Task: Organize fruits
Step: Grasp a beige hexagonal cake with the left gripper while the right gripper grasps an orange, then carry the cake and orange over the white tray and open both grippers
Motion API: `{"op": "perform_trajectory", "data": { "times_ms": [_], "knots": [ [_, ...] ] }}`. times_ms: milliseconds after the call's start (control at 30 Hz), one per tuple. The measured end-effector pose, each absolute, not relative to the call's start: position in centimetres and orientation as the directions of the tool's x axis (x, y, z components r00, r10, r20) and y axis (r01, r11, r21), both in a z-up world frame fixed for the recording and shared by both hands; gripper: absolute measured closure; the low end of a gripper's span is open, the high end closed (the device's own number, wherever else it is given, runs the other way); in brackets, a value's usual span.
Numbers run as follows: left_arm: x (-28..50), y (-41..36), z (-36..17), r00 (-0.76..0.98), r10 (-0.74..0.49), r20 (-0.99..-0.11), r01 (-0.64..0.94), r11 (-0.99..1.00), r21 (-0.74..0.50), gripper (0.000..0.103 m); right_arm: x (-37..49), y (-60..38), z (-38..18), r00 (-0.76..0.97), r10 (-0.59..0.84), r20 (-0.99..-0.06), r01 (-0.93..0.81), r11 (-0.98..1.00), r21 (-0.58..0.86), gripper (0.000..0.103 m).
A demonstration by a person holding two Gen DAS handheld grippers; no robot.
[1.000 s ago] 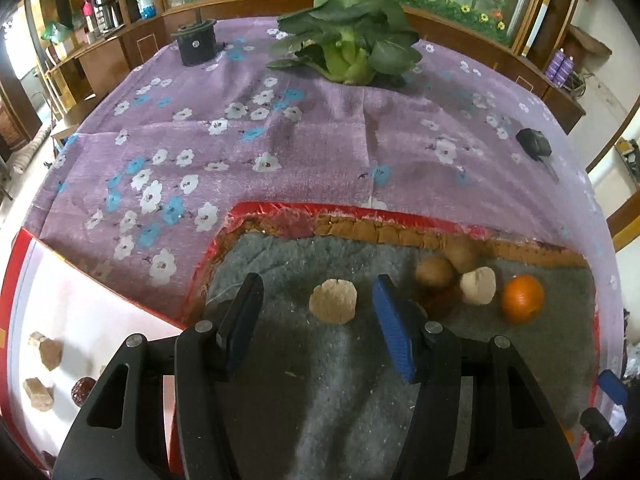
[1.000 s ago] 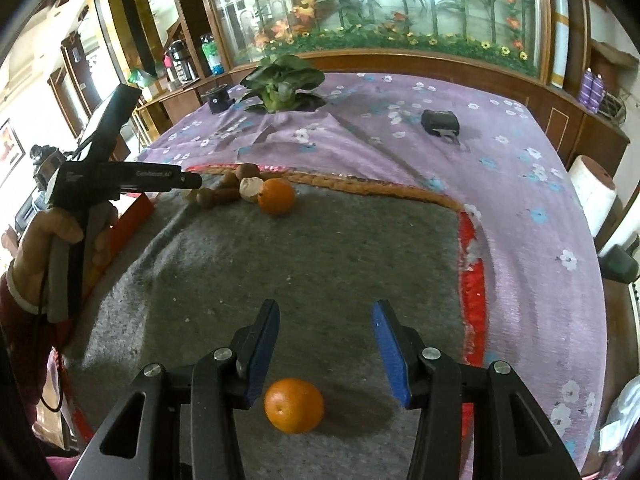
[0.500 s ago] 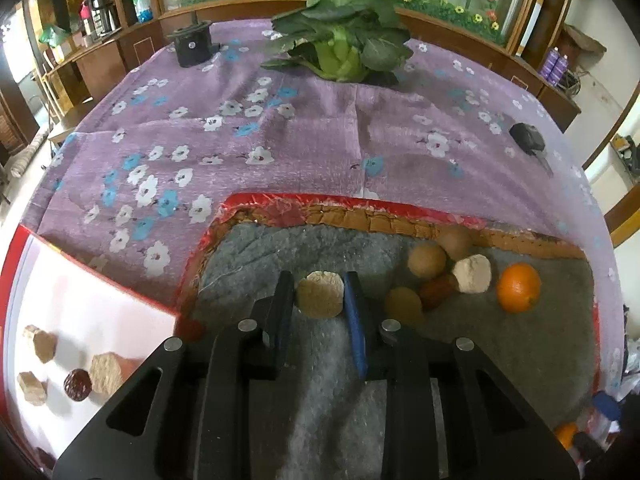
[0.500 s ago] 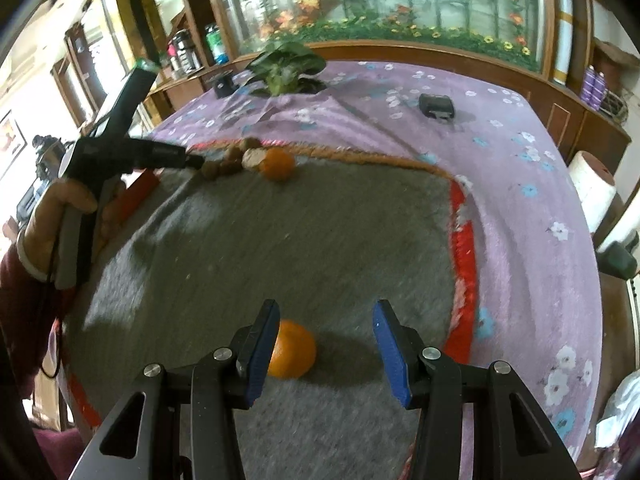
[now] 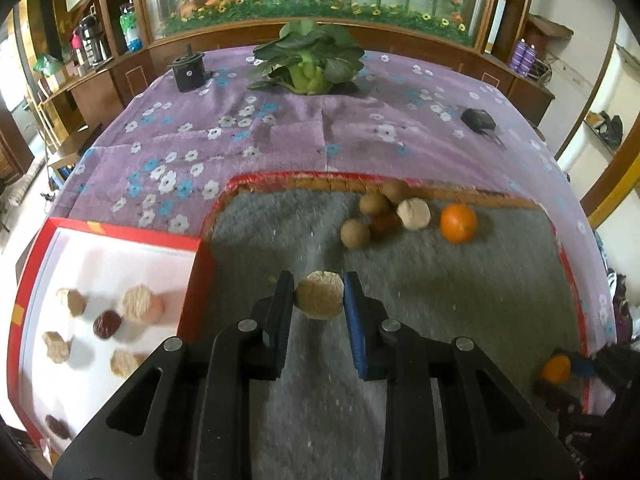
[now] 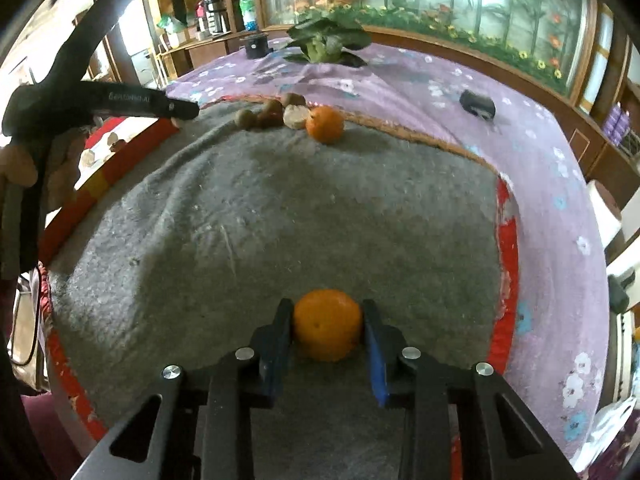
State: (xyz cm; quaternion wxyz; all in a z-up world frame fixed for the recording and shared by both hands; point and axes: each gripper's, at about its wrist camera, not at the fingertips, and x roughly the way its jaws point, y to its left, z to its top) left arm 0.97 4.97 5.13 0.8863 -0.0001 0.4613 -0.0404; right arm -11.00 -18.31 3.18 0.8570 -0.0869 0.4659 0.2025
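Left gripper (image 5: pixel 319 300) closed tight on a pale beige knobbly fruit (image 5: pixel 320 295), both pads pressed to its sides, held above the grey felt mat (image 5: pixel 460 292) just right of the red-rimmed white tray (image 5: pixel 120 256). Right gripper (image 6: pixel 327 330) clamped on an orange (image 6: pixel 327 329), fingers touching either side, low over the near part of the mat. From the right wrist view, left gripper body reaching level over the mat's left edge, gripped from below by the left hand (image 6: pixel 16 164). In the tray, several beige pieces and dark red ones lying apart. At the mat's far edge, a cluster of brown round fruits (image 5: pixel 362 222) touching one another, a pale one among them, a second orange (image 5: pixel 458 223) just beside
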Motion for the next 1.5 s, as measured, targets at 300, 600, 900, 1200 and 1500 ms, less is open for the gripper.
{"op": "perform_trajectory", "data": {
  "times_ms": [300,600,900,1200,1500],
  "knots": [
    [-2.0,7.7,6.1,0.603,-0.025,-0.797,0.027,1.000,-0.011,0.079,-9.7,-13.7,5.9,0.492,0.399,-0.774,-0.497,0.859,0.127,0.071],
    [-4.4,12.4,6.8,0.628,0.031,-0.778,-0.050,0.999,-0.001,0.079,-9.2,-6.4,7.4,0.461,0.478,-0.748,-0.612,0.782,0.122,0.071],
    [-6.4,17.4,7.1,0.634,0.080,-0.769,-0.138,0.990,-0.010,0.079,-8.9,0.8,8.6,0.408,0.539,-0.737,-0.713,0.693,0.112,0.071],
    [-7.7,23.1,6.2,0.608,0.127,-0.784,-0.244,0.969,-0.032,0.079,-8.7,6.3,8.7,0.353,0.570,-0.742,-0.770,0.628,0.116,0.071],
    [-7.6,26.0,4.5,0.573,0.126,-0.810,-0.290,0.955,-0.057,0.079,-8.4,10.8,6.7,0.276,0.561,-0.781,-0.808,0.576,0.128,0.071]
  ]
}}
